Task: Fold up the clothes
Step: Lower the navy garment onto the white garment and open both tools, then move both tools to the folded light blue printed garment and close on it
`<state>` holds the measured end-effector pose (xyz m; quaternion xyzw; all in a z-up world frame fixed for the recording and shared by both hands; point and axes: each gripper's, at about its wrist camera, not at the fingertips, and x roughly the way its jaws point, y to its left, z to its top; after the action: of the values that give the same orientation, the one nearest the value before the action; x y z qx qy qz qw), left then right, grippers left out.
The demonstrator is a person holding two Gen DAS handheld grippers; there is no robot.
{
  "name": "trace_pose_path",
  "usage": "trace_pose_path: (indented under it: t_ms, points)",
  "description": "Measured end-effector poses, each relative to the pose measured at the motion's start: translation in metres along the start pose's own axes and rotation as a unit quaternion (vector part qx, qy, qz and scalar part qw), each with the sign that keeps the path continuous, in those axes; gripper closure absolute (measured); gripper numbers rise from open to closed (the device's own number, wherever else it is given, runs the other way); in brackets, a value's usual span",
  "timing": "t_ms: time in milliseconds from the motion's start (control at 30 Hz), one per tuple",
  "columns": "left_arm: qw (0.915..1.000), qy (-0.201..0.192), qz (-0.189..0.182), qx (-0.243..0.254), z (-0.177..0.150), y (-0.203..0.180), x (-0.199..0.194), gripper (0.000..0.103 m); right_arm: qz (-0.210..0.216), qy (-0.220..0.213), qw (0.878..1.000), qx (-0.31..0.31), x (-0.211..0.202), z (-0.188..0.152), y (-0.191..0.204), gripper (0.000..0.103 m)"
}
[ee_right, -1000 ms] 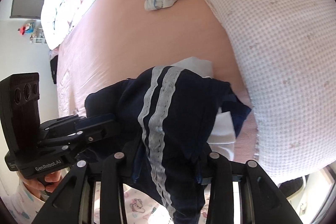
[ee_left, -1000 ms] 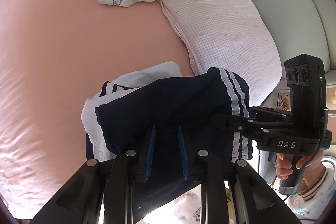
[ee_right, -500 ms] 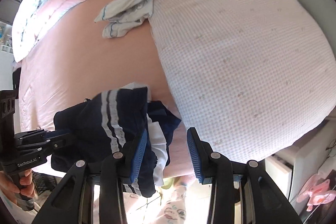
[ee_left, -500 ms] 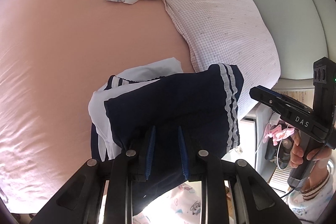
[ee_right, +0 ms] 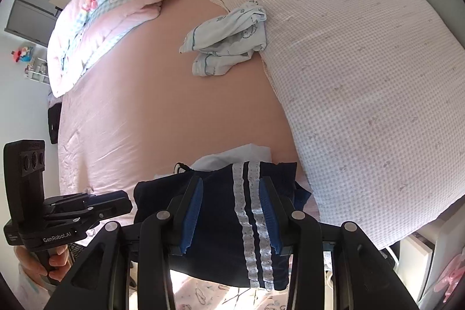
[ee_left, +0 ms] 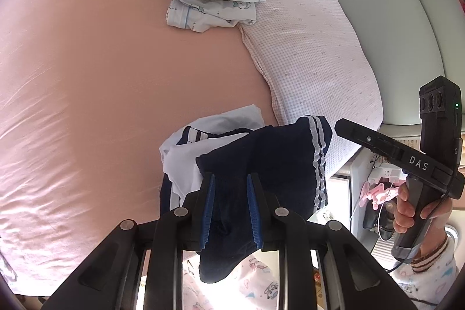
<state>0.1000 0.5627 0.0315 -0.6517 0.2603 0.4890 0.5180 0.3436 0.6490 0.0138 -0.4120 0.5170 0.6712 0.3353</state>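
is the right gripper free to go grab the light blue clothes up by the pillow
Probably yes: the right gripper has open tongs, nothing clamped, and bare pink sheet lies between it and the light blue clothes. Only the navy shorts hang beneath.

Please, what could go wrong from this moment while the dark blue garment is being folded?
1. Only the left claw pinches the navy garment; part hangs over the edge of the bed, so it may slide off.
2. The white garment lies tangled under it and may be dragged along.
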Motion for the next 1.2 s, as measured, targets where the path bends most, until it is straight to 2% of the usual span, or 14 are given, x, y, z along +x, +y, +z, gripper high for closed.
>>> trace_pose_path:
  t_ms: [233,267,300,333,367,400,467,533,600,700,900,1033,1200]
  points:
    - [0.9999,-0.006,0.008,-0.009,0.024,0.026,0.002,0.080,-0.029,0.000,1.000,-0.009,0.004,0.022,0.005,0.064]
    - [0.9999,-0.006,0.005,-0.013,0.030,0.031,0.004,0.073,-0.030,0.001,1.000,-0.009,0.006,0.027,0.006,0.064]
    - [0.9998,-0.006,0.002,-0.017,0.037,0.036,0.006,0.057,-0.031,0.002,0.999,-0.009,0.008,0.032,0.007,0.064]
    - [0.9997,-0.007,-0.002,-0.022,0.044,0.041,0.008,0.046,-0.031,0.003,1.000,-0.007,0.011,0.037,0.007,0.064]
    - [0.9996,-0.010,-0.004,-0.028,0.052,0.047,0.010,0.029,-0.031,0.003,0.999,-0.007,0.014,0.043,0.008,0.064]
    - [0.9994,-0.013,-0.006,-0.033,0.061,0.052,0.012,0.024,-0.031,0.004,0.999,-0.007,0.017,0.049,0.009,0.064]
    - [0.9989,-0.016,-0.014,-0.042,0.082,0.064,0.018,0.024,-0.034,0.003,0.999,-0.006,0.024,0.064,0.012,0.063]
    - [0.9983,-0.019,-0.021,-0.052,0.104,0.075,0.024,0.024,-0.038,-0.001,0.999,-0.004,0.030,0.081,0.013,0.059]
    - [0.9980,-0.023,-0.025,-0.054,0.127,0.082,0.030,0.024,-0.044,-0.012,0.999,0.005,0.035,0.099,0.012,0.040]
    - [0.9980,-0.027,-0.028,-0.051,0.160,0.091,0.039,0.024,-0.052,-0.029,0.998,0.020,0.042,0.126,0.009,0.034]
    - [0.9996,-0.011,-0.019,-0.015,0.208,0.102,0.064,0.024,-0.024,-0.029,0.996,0.083,0.070,0.173,-0.010,0.032]
    - [0.9994,0.001,-0.028,-0.020,0.230,0.114,0.085,0.024,0.007,-0.032,0.989,0.148,0.090,0.192,-0.030,0.032]
    - [0.9933,-0.003,-0.090,-0.072,0.252,0.134,0.106,0.024,0.035,-0.042,0.969,0.239,0.112,0.207,-0.056,0.032]
